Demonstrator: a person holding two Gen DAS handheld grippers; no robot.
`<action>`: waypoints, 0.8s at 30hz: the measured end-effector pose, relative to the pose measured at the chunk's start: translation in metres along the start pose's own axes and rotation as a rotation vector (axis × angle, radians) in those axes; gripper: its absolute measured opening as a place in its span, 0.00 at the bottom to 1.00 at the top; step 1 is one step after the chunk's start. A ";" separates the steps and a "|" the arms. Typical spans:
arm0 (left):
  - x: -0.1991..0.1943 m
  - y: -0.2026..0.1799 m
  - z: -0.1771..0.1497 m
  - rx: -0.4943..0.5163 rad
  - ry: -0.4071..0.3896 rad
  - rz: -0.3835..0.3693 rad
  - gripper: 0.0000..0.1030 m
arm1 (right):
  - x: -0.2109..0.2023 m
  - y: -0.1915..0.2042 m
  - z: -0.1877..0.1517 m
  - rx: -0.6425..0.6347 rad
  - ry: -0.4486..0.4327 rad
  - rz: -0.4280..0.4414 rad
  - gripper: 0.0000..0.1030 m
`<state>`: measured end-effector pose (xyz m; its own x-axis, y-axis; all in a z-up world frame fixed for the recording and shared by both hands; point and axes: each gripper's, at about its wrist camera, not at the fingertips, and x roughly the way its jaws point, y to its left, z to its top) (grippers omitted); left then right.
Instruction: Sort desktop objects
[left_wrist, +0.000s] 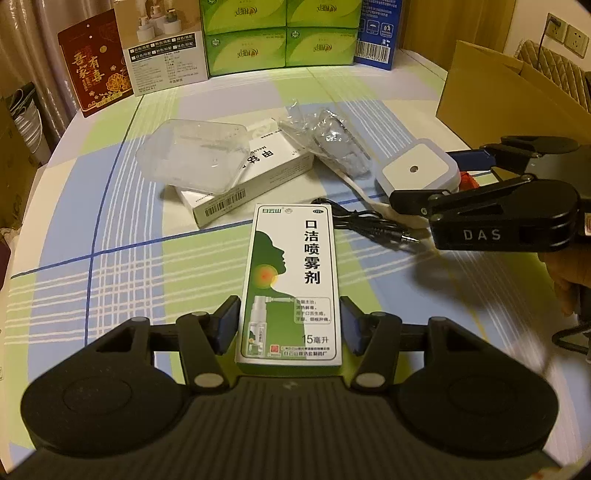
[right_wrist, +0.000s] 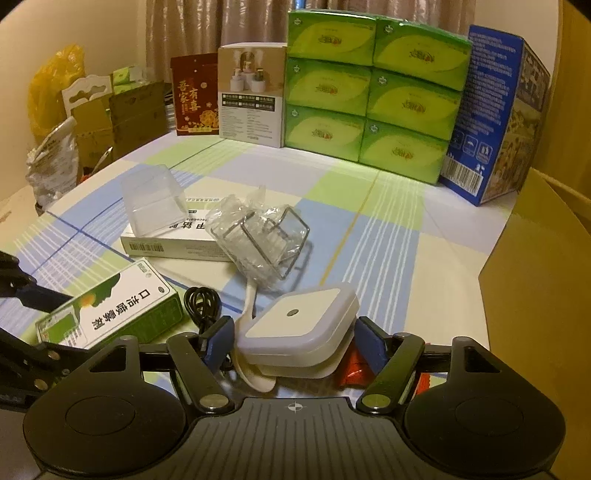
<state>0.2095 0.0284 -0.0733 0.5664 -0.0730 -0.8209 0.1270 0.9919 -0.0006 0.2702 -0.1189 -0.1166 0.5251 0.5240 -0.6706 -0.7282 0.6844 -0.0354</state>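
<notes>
1. While sorting proceeds, the checked tablecloth (left_wrist: 110, 229) carries the loose items; stacked tissue packs (right_wrist: 373, 92) stand at its far edge.
2. Left gripper (left_wrist: 290, 325) clamps the green spray box (left_wrist: 291, 280) across its narrow width at the near end; its long axis points away from the camera.
3. Right gripper (right_wrist: 295, 345) squeezes the white square night light (right_wrist: 299, 325) by opposite sides, lens up, near the black cable (right_wrist: 201, 306).
</notes>
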 end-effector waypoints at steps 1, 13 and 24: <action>0.001 0.000 0.001 -0.001 0.000 -0.001 0.50 | -0.001 -0.001 0.001 0.008 0.001 0.001 0.65; -0.005 -0.011 -0.008 0.031 0.021 -0.016 0.49 | -0.034 -0.003 -0.008 0.067 0.041 0.042 0.35; -0.033 -0.029 -0.041 0.023 0.013 -0.036 0.50 | -0.069 0.002 -0.025 0.075 0.035 0.045 0.62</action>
<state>0.1535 0.0059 -0.0700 0.5505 -0.1075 -0.8279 0.1665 0.9859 -0.0174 0.2217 -0.1659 -0.0889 0.4758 0.5380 -0.6958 -0.7151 0.6972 0.0501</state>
